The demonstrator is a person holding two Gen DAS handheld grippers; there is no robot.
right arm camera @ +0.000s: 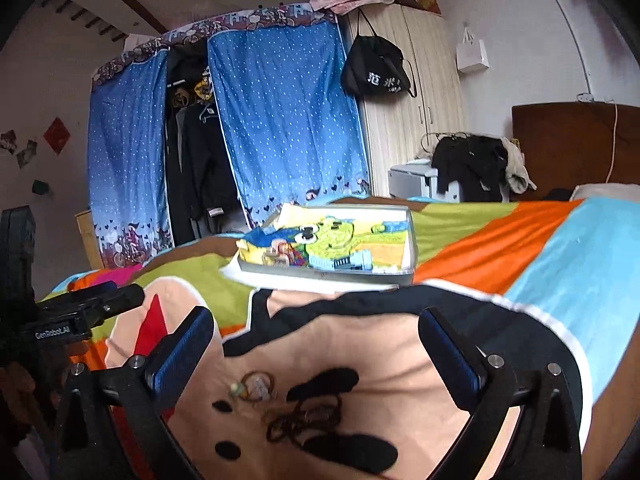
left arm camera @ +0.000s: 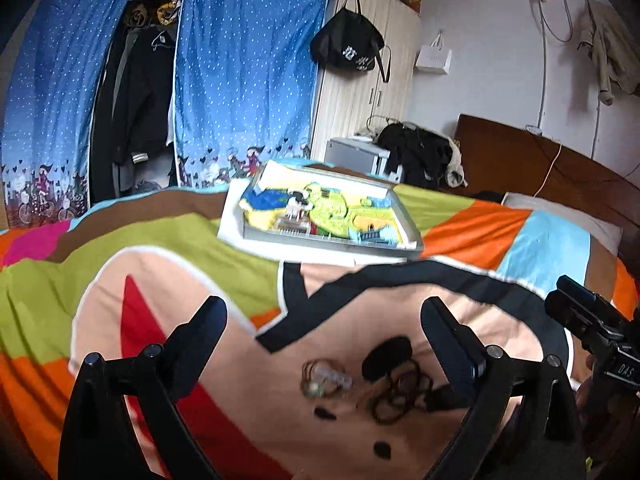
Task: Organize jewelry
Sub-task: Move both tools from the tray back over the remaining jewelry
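Your left gripper (left arm camera: 324, 322) hangs above the colourful bedspread (left arm camera: 168, 240) with its jaws spread wide and nothing between them, and your right gripper (right arm camera: 316, 334) stands likewise released and empty. The jewelry lies loose on the peach patch of the bedspread just ahead of both tools: a tangle of dark hair ties (left arm camera: 400, 394) beside a small cluster of rings with a pale bead (left arm camera: 320, 380), touching neither gripper. The shallow grey tray (left arm camera: 320, 240) with a cartoon-printed lining sits further back on the bed, well apart from the jewelry.
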